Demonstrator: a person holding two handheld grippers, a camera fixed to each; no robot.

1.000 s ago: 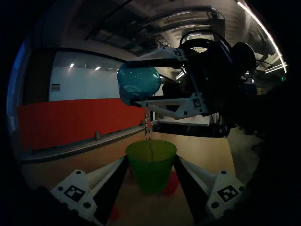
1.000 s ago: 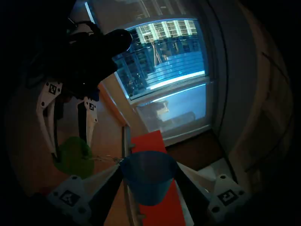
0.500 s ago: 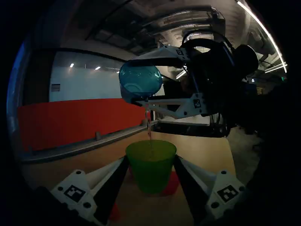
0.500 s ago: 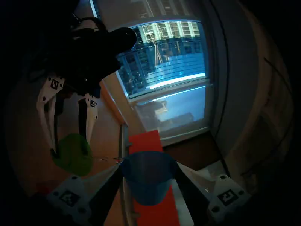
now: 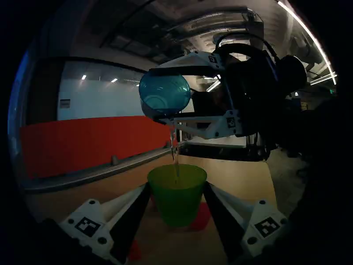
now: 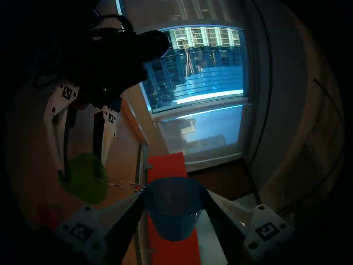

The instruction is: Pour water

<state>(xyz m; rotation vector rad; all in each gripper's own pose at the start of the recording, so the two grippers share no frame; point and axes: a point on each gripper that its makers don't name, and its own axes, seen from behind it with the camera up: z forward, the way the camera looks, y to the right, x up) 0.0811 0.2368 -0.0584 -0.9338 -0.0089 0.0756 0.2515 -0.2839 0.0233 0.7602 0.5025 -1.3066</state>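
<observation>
In the left gripper view my left gripper is shut on a green cup standing upright over the wooden table. Above it my right gripper holds a blue cup tipped on its side, and a thin stream of water falls from its rim into the green cup. In the right gripper view my right gripper is shut on the blue cup, with the green cup at lower left, between the fingers of my left gripper.
A red panel and a metal rail run along the table's far edge. Small red things lie on the table under the green cup. A large window with buildings outside is in the right gripper view.
The blue cup has tipped a little further, its mouth turned more toward the left gripper's camera. Water keeps running into the green cup, which has stayed in place.
</observation>
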